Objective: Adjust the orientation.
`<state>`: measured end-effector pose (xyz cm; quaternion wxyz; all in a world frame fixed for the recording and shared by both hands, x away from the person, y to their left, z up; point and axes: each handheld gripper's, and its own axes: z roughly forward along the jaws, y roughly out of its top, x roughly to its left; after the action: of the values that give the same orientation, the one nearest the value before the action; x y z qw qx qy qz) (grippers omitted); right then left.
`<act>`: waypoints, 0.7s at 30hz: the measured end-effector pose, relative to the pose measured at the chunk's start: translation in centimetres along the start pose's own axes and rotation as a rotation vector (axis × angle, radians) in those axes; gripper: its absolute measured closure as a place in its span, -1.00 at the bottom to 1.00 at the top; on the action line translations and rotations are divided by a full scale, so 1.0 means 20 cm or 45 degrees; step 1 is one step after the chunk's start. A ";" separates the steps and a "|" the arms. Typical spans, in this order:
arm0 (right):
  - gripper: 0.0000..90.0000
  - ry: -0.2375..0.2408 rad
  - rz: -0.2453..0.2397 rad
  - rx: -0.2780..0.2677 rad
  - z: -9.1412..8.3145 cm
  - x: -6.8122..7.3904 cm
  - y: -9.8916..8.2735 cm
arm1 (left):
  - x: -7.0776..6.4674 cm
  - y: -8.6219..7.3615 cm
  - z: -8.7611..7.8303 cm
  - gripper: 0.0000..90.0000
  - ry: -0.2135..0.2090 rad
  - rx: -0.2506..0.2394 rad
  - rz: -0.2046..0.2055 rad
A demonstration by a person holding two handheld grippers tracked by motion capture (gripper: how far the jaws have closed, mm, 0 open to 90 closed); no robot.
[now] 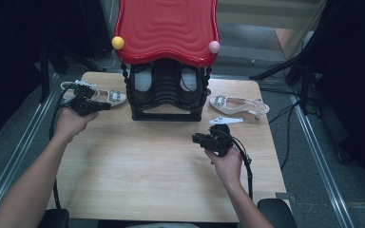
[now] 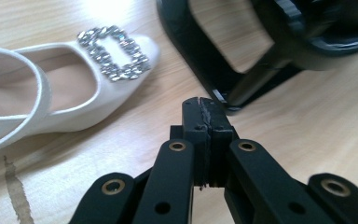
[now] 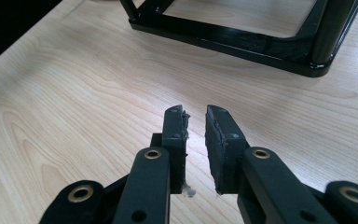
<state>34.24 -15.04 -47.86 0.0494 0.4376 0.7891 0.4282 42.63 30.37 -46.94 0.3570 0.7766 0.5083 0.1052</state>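
Left gripper [image 2: 204, 109] hangs beside the left shoe [image 2: 74, 84], its jaws pressed together on nothing. This shoe lies on the table [image 1: 147, 166] left of the black rack [image 1: 167, 95], toe toward it. It looks light, with a stiff sole, a soft thin strap and smooth sides; the side wall near the buckle [image 2: 114, 53] seems the best hold. Right gripper [image 3: 196, 114] waits with a small gap, empty.

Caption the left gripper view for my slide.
Shut left tongs beside a white buckled shoe and black rack.
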 end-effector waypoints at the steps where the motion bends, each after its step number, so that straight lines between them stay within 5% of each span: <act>1: 0.77 0.001 0.004 0.001 0.00 0.00 0.00 | 0.01 0.00 0.02 1.00 0.002 0.001 -0.010; 18: 0.78 -0.026 0.006 -0.008 -0.04 0.02 -0.04 | 0.16 -0.02 0.24 1.00 0.078 -0.040 -0.112; 21: 0.78 -0.036 0.013 -0.013 -0.05 0.01 -0.05 | 0.17 0.00 0.28 1.00 0.094 0.033 -0.098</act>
<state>32.98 -15.71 -47.90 0.0607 0.4473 0.7838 0.4264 47.10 30.82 -51.62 0.3316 0.7566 0.5520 0.1134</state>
